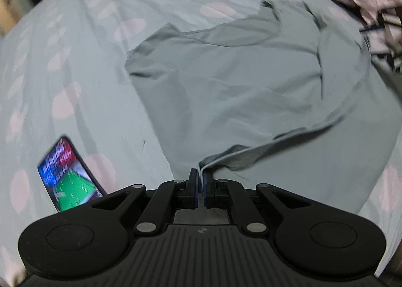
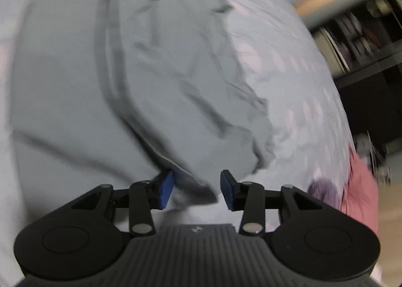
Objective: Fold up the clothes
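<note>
On the bed, left claw (image 1: 200,178) pinches the grey shirt (image 1: 238,80) hem; right claw (image 2: 196,191) spread beside it.

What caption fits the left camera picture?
Left tongs pinch the grey shirt's hem on the spotted bedsheet.

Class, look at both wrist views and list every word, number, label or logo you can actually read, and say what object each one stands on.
No text can be read in either view.
Phone lying on the bed sheet: its lit screen shows red, blue and green patches, too blurred to read.
Left gripper: a small round mark on its body, no letters.
Right gripper: a faint mark on its body, too blurred to read.
Grey shirt: no print visible.
</note>
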The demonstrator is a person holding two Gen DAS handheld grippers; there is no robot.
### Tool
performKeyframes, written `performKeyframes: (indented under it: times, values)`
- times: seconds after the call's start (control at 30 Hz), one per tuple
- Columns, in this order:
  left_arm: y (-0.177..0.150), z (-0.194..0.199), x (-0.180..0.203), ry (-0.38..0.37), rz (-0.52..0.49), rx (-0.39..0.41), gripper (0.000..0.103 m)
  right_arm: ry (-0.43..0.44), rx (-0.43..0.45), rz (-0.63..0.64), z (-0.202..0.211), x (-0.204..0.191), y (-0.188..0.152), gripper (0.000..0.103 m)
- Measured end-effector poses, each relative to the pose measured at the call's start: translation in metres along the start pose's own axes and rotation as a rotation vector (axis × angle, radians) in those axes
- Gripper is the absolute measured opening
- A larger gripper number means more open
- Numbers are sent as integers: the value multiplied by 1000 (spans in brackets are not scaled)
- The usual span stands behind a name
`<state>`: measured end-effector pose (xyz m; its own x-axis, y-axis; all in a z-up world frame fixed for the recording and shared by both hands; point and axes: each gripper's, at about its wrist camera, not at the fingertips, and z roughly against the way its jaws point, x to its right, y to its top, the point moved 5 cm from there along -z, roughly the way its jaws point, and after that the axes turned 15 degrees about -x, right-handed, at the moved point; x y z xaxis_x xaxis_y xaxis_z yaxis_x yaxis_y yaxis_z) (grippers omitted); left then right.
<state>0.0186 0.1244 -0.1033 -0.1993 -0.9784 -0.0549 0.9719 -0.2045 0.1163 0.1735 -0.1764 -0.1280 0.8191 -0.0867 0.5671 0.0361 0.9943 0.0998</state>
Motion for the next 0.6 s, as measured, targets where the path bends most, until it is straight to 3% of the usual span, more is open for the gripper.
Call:
performKeyframes:
  times: [0.1,0.23,0.27,0.43,0.5,0.53,0.6]
  values:
    - [0,-3,-3,-9,34,-10,5,21,-47,-165,-8,14,5,44]
    - [0,-4,-8,-13,84,-17,17,73,-85,-406,-8,39,-5,44]
    - [0,-2,-10,-6,101,-12,21,92,-87,-445,-6,43,-9,44]
    - [-3,11,-31,36,232,17,22,231,-58,-584,3,46,-26,46]
    - [-8,16,-28,-12,218,-5,22,316,-40,-627,7,43,-29,47]
    - [-12,16,-23,-65,198,-30,23,409,-42,-657,8,40,-32,54]
    - [-21,16,-12,-177,166,-72,27,552,-44,-710,9,32,-41,57]
